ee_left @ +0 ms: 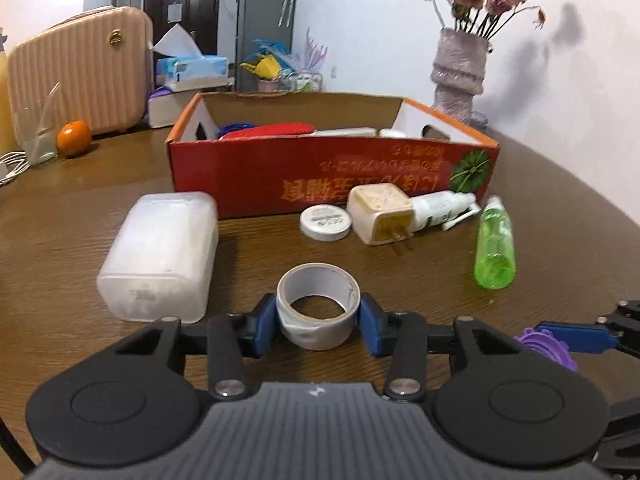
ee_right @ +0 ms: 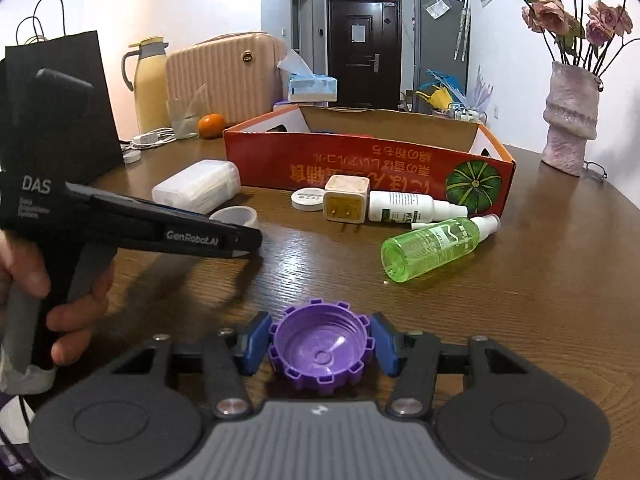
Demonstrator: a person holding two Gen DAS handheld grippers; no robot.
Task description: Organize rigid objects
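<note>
— Two grippers are working. The left gripper (ee_left: pixel 318 320) is closing its blue pads against both sides of a white tape roll (ee_left: pixel 318 306), which is sitting on the wooden table (ee_left: pixel 280 248) with its hole facing up.

— And the right gripper (ee_right: pixel 320 346)?

— Partly open, it is pressing both pads on a purple notched cap (ee_right: pixel 320 350), hollow side up, also on the table.

— What is lying beyond them?

— A frosted plastic box (ee_left: pixel 160 256) is lying left of the tape. Farther back, a round white tin (ee_left: pixel 326 222), a cream plug adapter (ee_left: pixel 380 216), a white spray bottle (ee_left: pixel 440 210) and a green spray bottle (ee_left: pixel 494 248) are lying just before a red cardboard box (ee_left: pixel 332 172), which is already holding some items.
</note>
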